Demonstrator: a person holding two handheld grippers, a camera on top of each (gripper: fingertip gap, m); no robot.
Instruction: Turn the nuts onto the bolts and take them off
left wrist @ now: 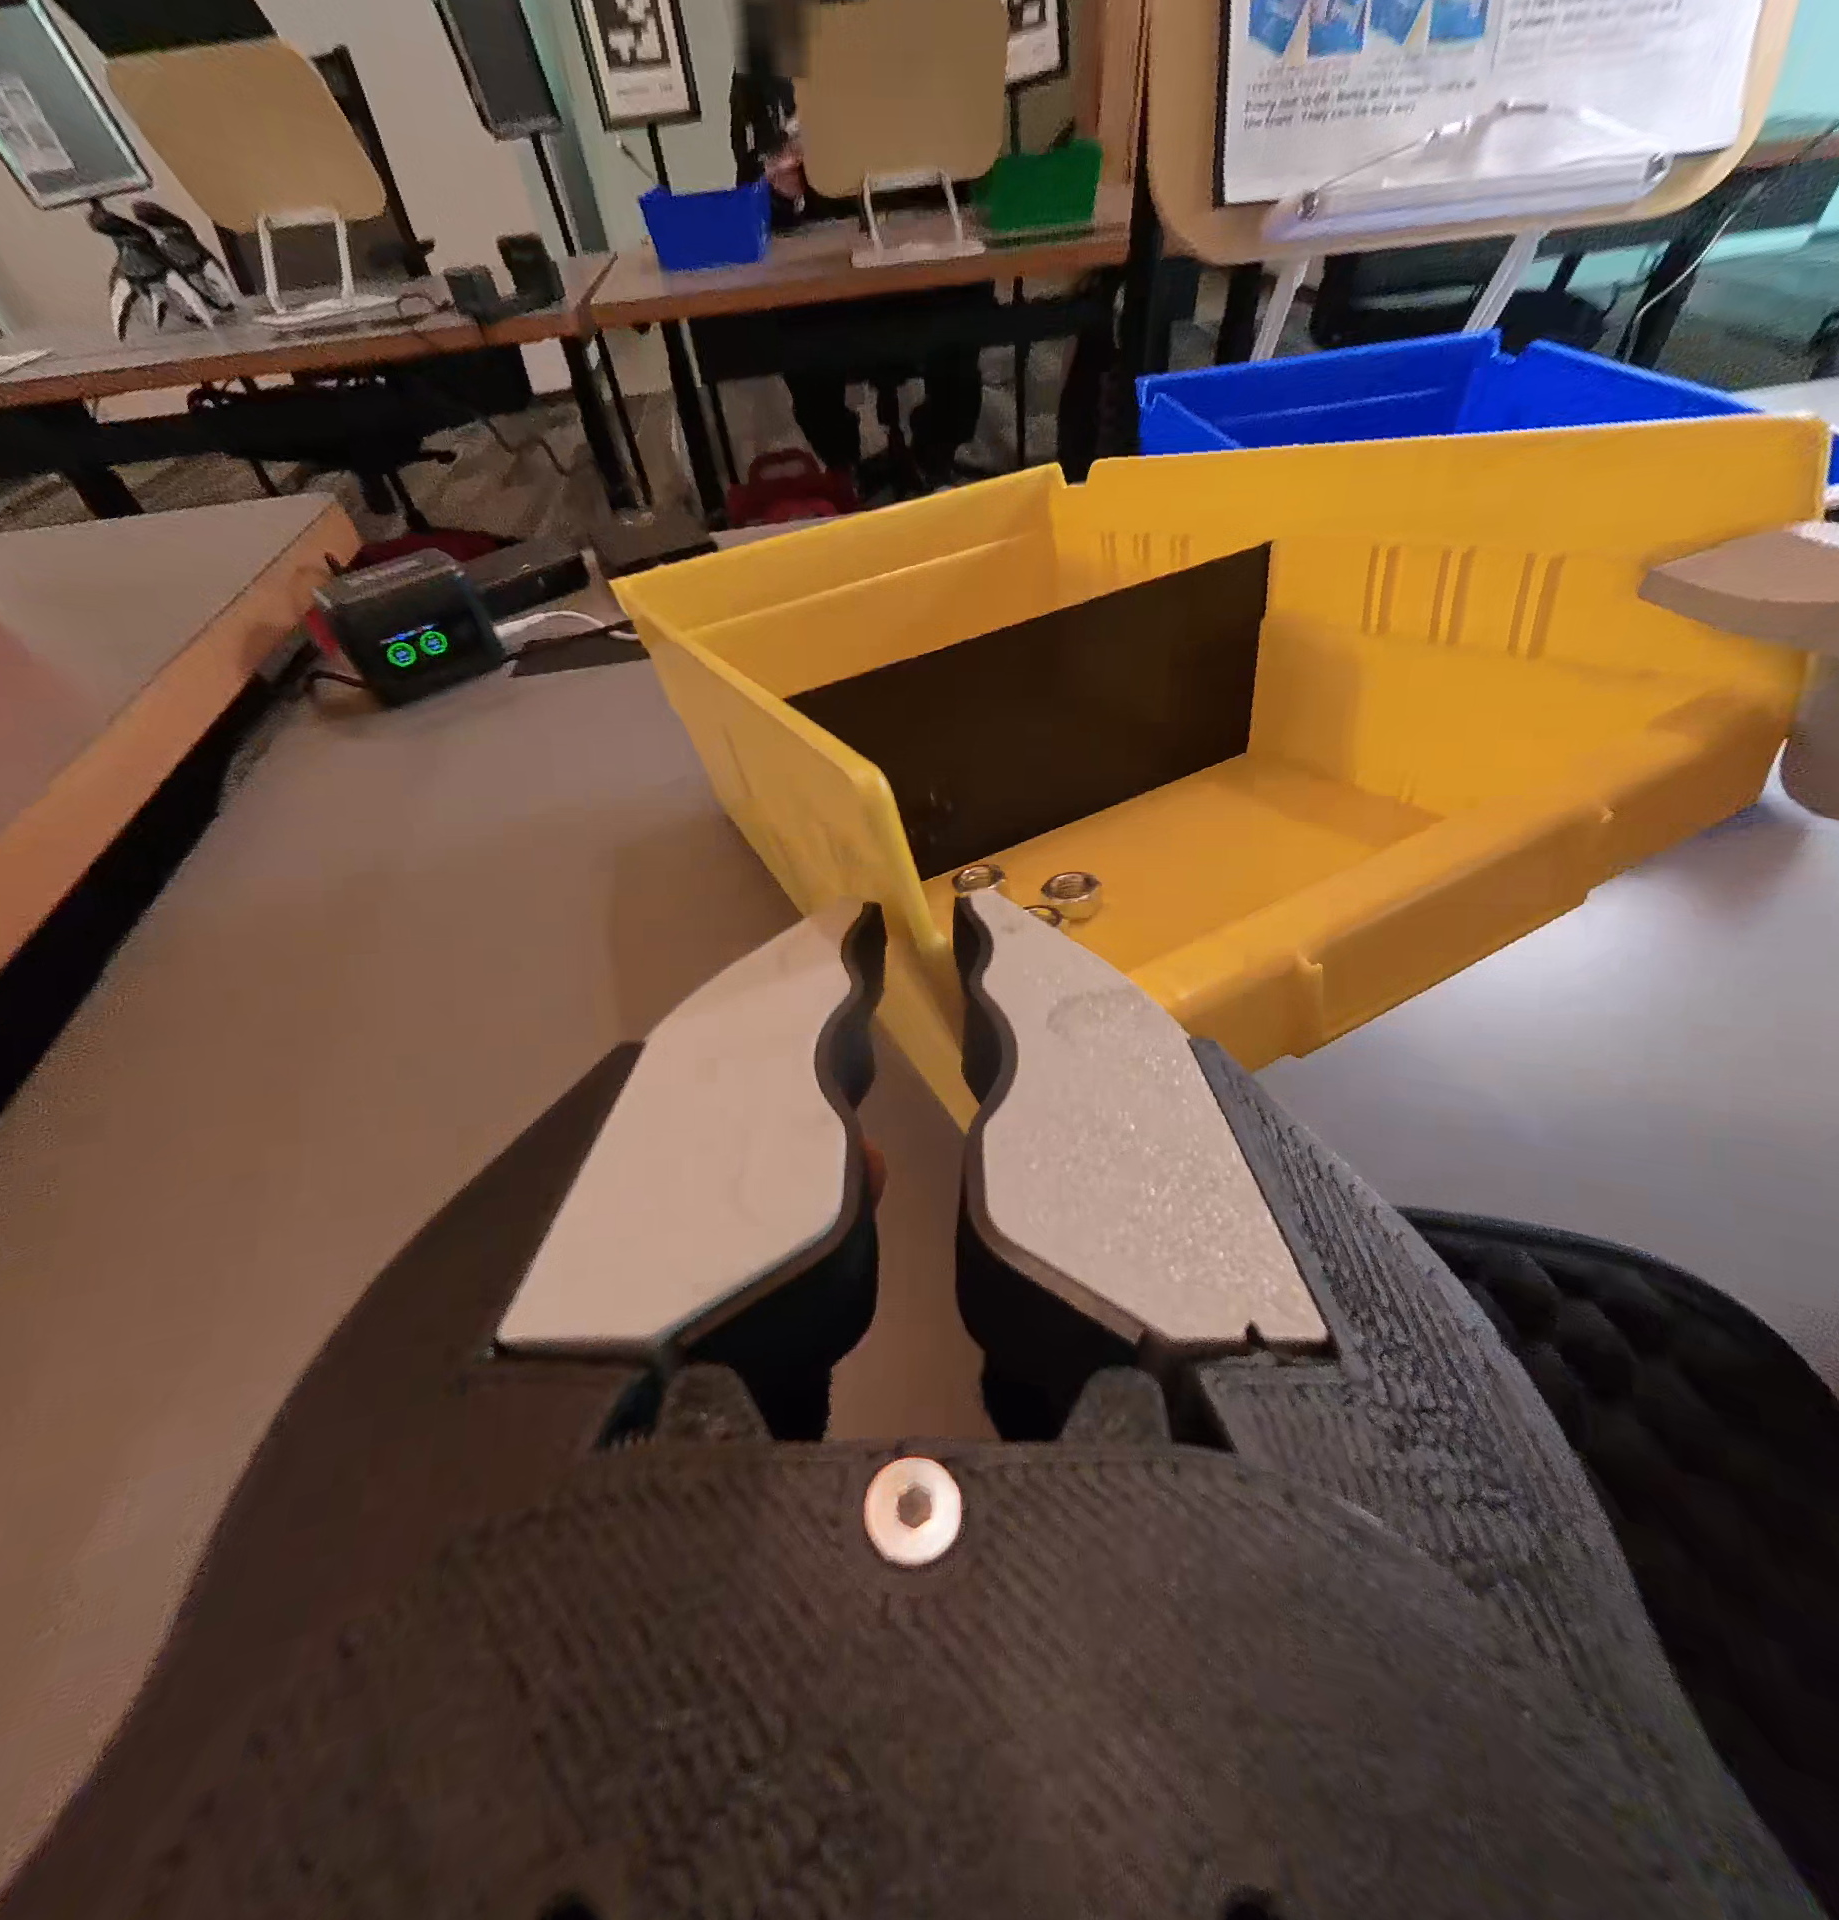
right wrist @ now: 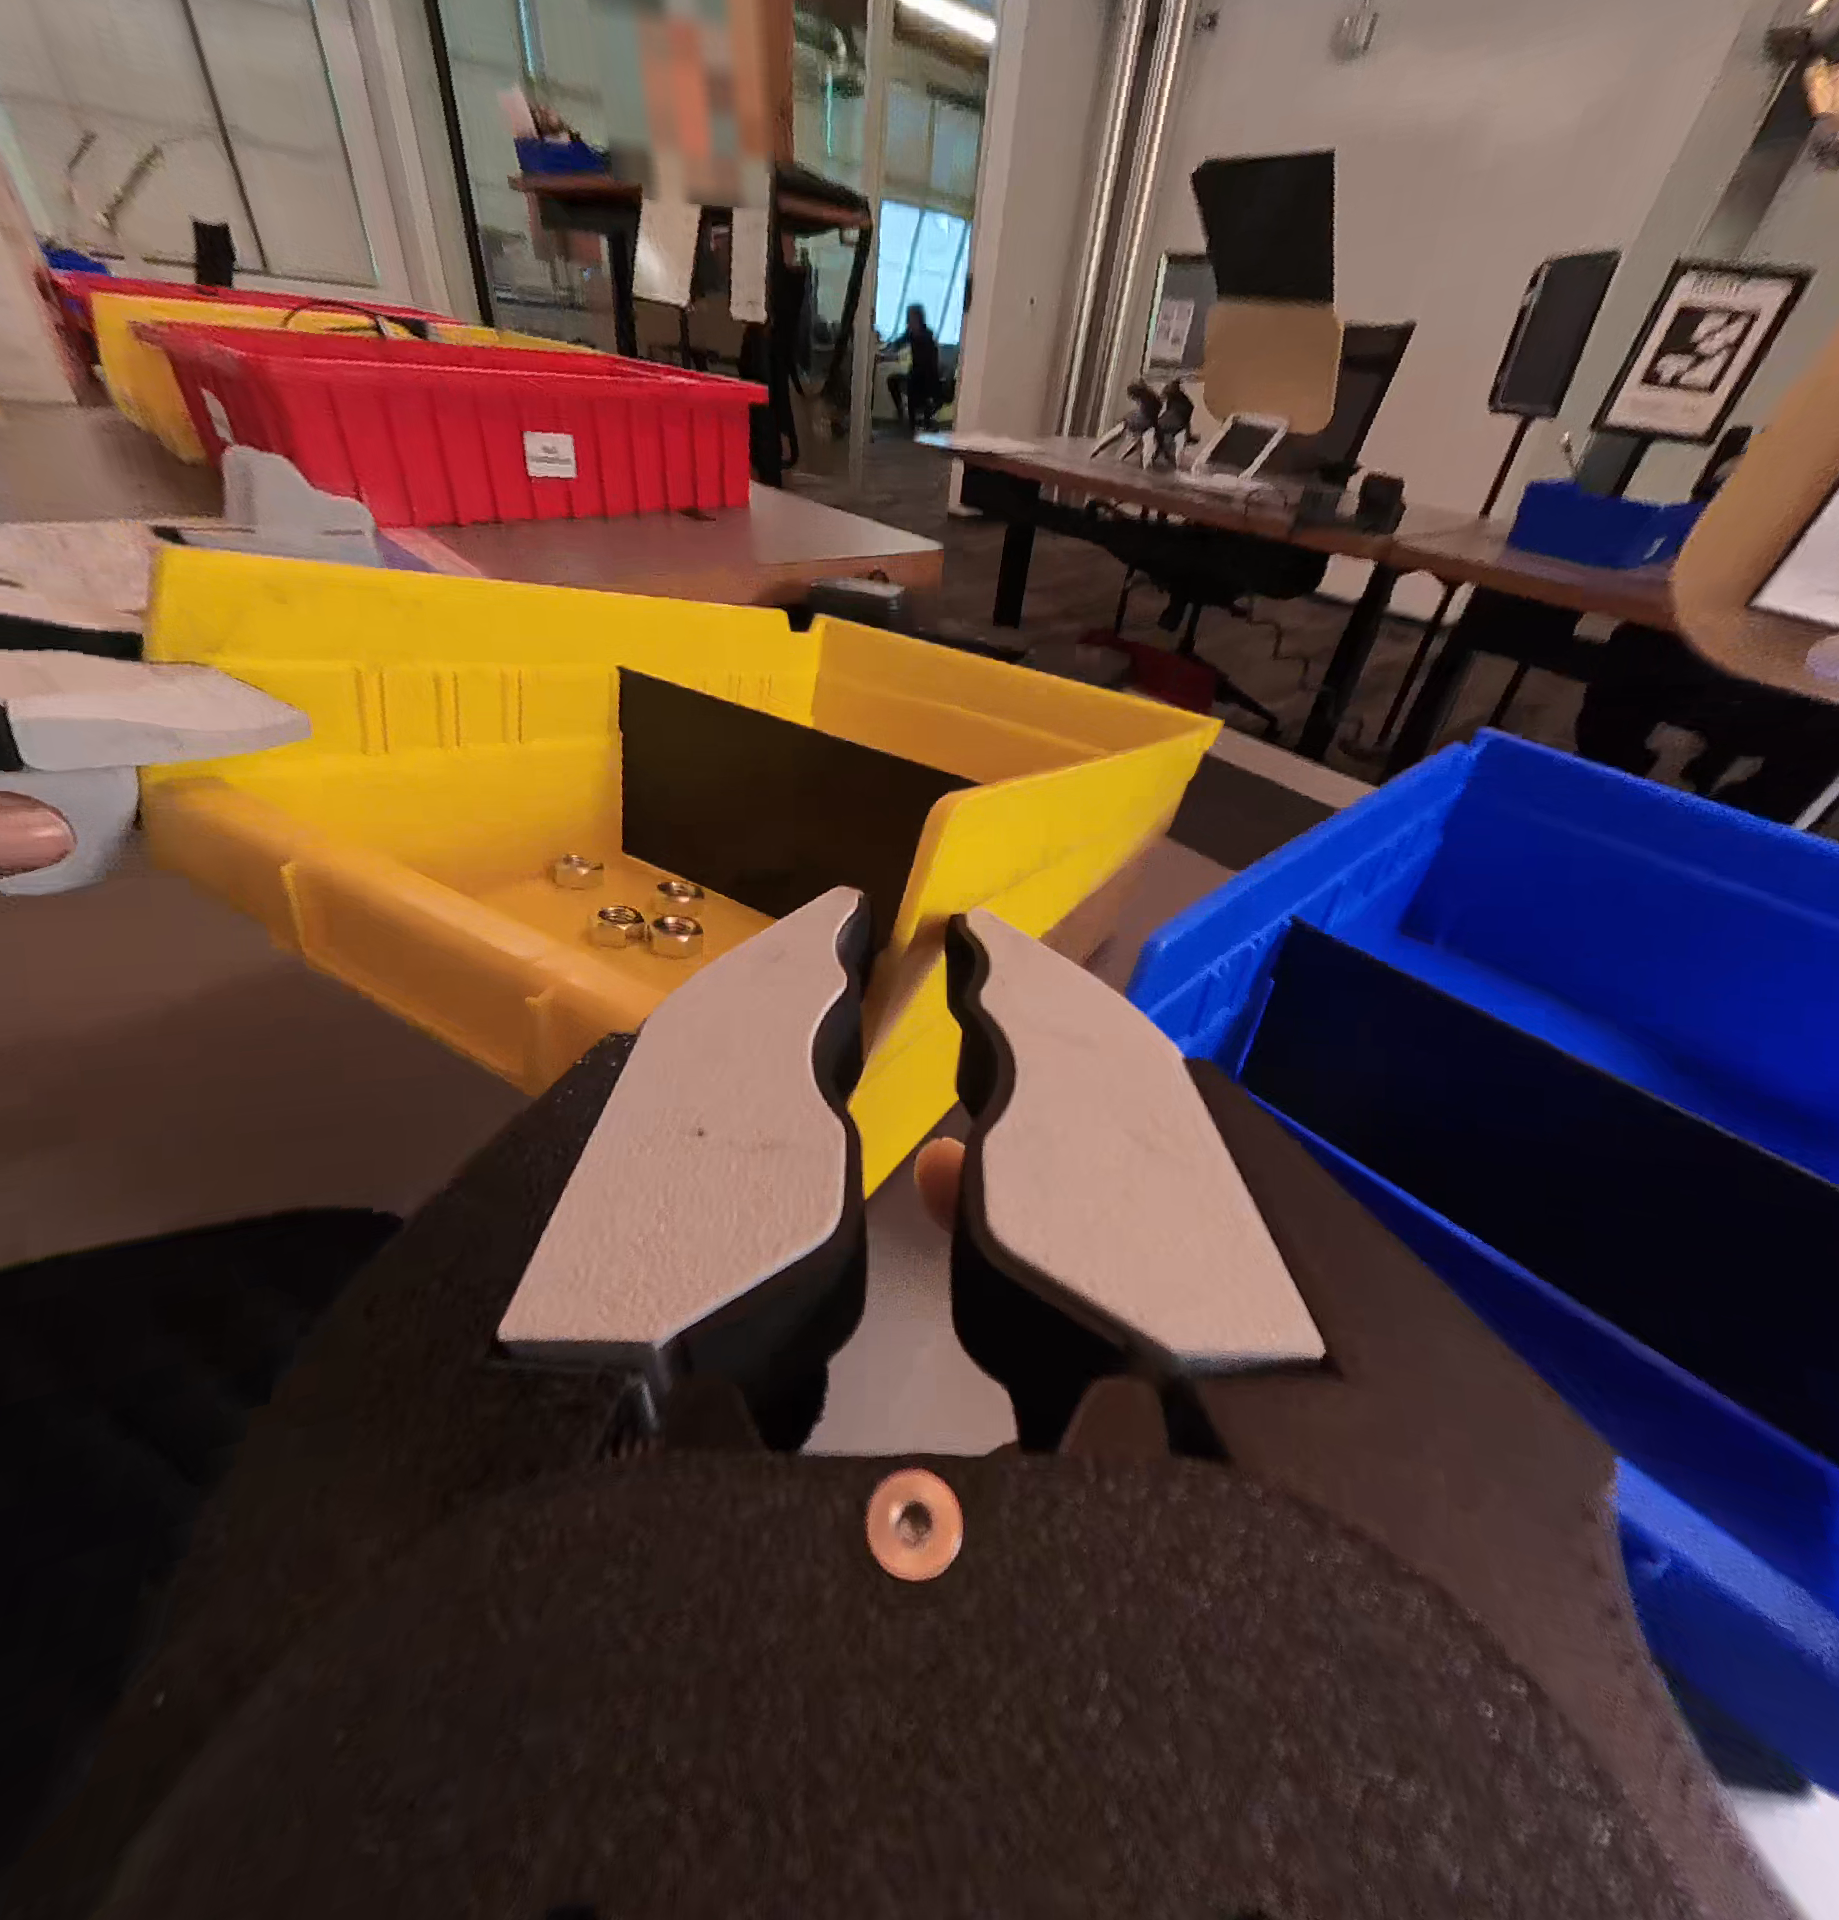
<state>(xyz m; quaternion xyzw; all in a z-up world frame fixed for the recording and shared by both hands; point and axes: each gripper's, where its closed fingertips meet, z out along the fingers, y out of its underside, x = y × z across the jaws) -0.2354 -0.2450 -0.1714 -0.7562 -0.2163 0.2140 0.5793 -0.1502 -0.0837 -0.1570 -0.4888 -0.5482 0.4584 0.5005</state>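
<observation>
A yellow bin (left wrist: 1414,468) with a black divider (left wrist: 1050,707) stands on the grey table. Several steel nuts (right wrist: 634,914) lie loose in its near compartment; in the left wrist view the nuts (left wrist: 1071,894) are partly hidden by my finger. I see no bolts. My left gripper (left wrist: 920,914) hovers at the bin's left side wall, jaws slightly apart and empty. My right gripper (right wrist: 904,914) hovers at the bin's right side wall (right wrist: 1050,821), jaws slightly apart and empty. A finger of the left gripper (right wrist: 167,717) shows at the bin's far end.
A blue bin (right wrist: 1621,831) with a dark divider stands right beside the yellow bin (right wrist: 479,623); it also shows in the left wrist view (left wrist: 1362,395). A red bin (right wrist: 458,436) sits on the table behind. A small black device (left wrist: 416,634) with green lights lies far left. The gap from one gripper's tips to the other's is roughly 20 cm.
</observation>
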